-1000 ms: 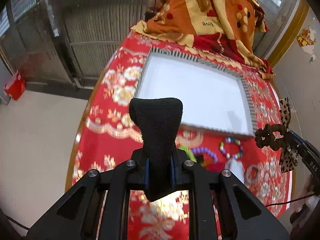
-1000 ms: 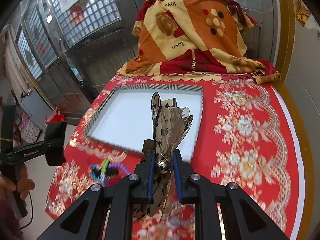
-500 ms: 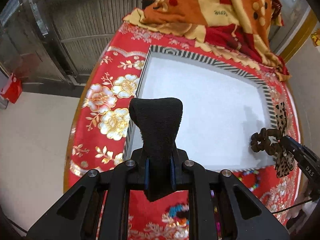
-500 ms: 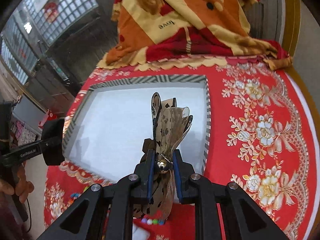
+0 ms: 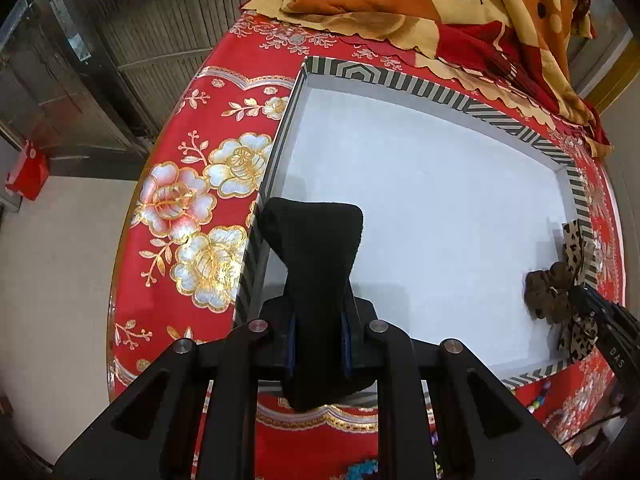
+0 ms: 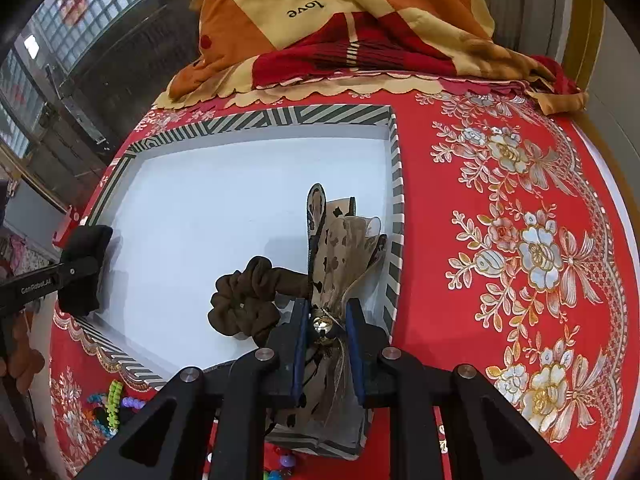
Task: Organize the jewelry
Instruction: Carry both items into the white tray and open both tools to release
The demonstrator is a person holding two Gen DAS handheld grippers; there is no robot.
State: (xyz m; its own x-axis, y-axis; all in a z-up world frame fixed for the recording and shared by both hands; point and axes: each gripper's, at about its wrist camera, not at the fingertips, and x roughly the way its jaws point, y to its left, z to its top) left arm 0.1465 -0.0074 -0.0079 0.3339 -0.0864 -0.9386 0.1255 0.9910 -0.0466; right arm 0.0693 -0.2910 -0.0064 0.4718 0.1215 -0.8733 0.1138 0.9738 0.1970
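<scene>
Red floral cloth covers the round worktop point(image 6: 500, 184), and a shallow tray point(image 6: 394, 184) with a white floor and a black-and-white striped rim fills the centre of both views. At the bottom centre of the right wrist view, the right gripper point(image 6: 328, 328) is clamped on a leopard-print bow scrunchie point(image 6: 340, 248) at its small gold bead, and the brown scrunchie loop hangs to the left over the tray's lower right corner. At the bottom centre of the left wrist view, the left gripper point(image 5: 318, 344) is closed on a black cloth item point(image 5: 314, 264), held over the tray's lower left corner; what the item is cannot be told. Coloured beaded bracelets point(image 6: 114, 404) lie on the cloth at the lower left of the right wrist view, outside the tray. An orange and red blanket point(image 6: 340, 8) is piled along the top of the frame.
</scene>
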